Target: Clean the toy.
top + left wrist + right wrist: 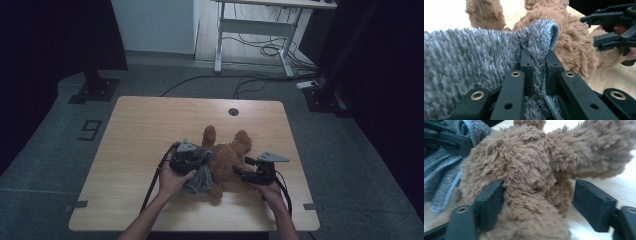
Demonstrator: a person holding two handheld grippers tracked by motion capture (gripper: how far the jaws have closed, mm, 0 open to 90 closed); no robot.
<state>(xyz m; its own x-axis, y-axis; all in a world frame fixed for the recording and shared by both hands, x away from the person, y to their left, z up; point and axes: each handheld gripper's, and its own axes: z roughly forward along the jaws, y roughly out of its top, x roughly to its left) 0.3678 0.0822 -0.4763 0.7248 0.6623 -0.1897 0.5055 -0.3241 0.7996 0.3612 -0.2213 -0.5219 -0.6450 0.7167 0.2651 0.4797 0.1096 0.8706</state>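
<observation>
high view: brown teddy bear lies on the wooden table, about mid-table toward your edge, two limbs pointing away from you. your left gripper sits at the bear's left side with a grey fuzzy garment bunched under it. your right gripper is at the bear's right side, touching or just beside it.

left gripper view: your left jaws are clamped tight on a fold of the grey knit fabric; the hemmed edge sticks up past the tips. the bear is right behind the fabric, touching it. the right gripper shows beyond the bear with its jaws apart.

right gripper view: your right jaws stand wide, straddling a plush part of the bear. left pad is against the fur, right pad is clear of it, so no grip. the grey garment lies at the bear's far side.

status, my read: this looks like dressing or undressing the bear, can't tell which. the garment is gripped and beside the body, not visibly around it. left to do: secure the bear with the right, then work the fabric with the left.
</observation>
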